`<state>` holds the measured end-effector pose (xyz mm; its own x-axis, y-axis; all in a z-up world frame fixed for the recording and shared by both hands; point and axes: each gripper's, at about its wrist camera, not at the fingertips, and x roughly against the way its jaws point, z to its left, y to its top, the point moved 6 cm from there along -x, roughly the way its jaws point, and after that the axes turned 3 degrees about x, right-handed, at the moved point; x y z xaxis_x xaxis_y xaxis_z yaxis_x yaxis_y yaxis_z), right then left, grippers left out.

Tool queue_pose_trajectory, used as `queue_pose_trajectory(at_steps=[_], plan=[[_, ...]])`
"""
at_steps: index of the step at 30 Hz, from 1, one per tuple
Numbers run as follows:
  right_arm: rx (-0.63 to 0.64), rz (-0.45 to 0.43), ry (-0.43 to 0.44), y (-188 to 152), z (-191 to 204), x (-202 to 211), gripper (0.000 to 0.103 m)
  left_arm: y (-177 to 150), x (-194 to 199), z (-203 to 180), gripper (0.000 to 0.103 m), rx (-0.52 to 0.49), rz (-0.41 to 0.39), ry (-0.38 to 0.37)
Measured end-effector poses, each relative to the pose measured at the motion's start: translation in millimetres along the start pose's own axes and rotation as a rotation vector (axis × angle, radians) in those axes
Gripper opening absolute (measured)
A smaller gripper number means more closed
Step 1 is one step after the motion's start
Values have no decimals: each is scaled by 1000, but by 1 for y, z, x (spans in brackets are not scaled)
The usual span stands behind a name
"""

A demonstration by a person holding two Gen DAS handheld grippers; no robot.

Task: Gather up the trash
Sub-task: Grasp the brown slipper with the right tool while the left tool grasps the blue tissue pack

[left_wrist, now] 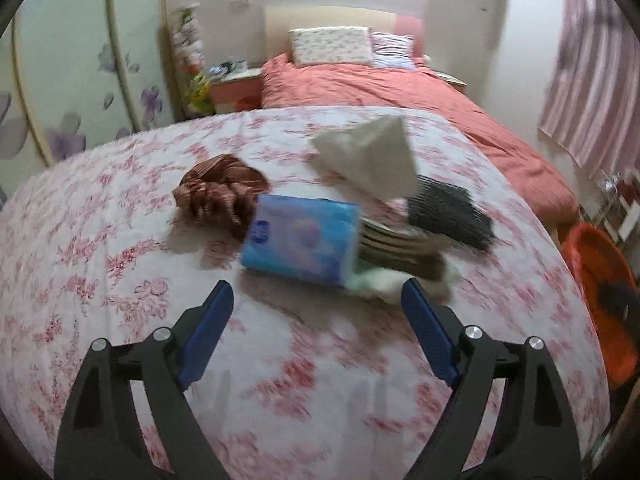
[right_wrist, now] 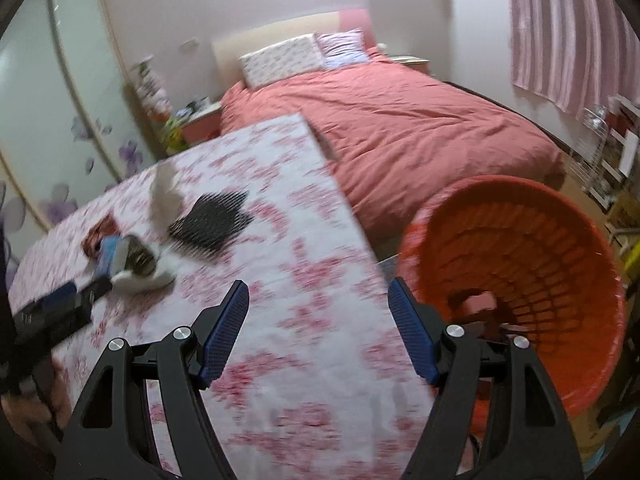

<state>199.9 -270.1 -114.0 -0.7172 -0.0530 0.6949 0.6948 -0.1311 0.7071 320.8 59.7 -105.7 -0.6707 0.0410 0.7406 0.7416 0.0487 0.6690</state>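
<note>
The bed (right_wrist: 400,128), under a salmon cover, lies behind the surface (left_wrist: 120,264), which wears a pink floral cloth. The orange basket (right_wrist: 520,264) stands on the floor just beside the surface's right edge, with something reddish in its bottom, too blurred to name.

On the surface, toward the bed, a cluster of things sits well apart from the basket. The black comb (left_wrist: 448,212) lies on the side nearest the basket. A blue pack (left_wrist: 300,236) is at the cluster's middle, with a white tissue (left_wrist: 372,156) standing up from it. A brown scrunchie (left_wrist: 218,192) lies on the far side from the basket. Striped and white cloth (left_wrist: 400,256) sits between pack and comb.

The left gripper (left_wrist: 318,300) hangs near the pack, fingers wide and empty. The right gripper (right_wrist: 318,300) hangs over the surface's edge by the basket, fingers wide, holding nothing.
</note>
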Motion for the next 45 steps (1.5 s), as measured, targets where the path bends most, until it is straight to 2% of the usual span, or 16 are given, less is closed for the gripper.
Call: queue_pose_trajectory(at_steps=[3,10,12,20,26,29,31,38,45], plan=[[18,20,16,-3,12,-7,72,10,-17,6,87,31,24,-9],[46,48,34,-4,38,-23,72,19,-44,9,86,9,57,30],[44,58,40,-5,41,-27,72,20,-46,11,76,18,66,1],[60,80,62,-9,58,-36,72,9,-35,23,74,4,59,-41],[83,76,111,-5,84,-44,72,-17,-10,61,74,-8,63,32],[98,64,136,-1,101,-47,72,-22,-6,81,75,-2,62,81],[105,48,161,5,115,-49,71,-22,-4,92,75,28,60,83],[141,26,205,24,149,-62,66,-23,-9,102,76,55,90,87],[210,109,210,19,163,-86,47,-23,-9,102,76,62,91,88]])
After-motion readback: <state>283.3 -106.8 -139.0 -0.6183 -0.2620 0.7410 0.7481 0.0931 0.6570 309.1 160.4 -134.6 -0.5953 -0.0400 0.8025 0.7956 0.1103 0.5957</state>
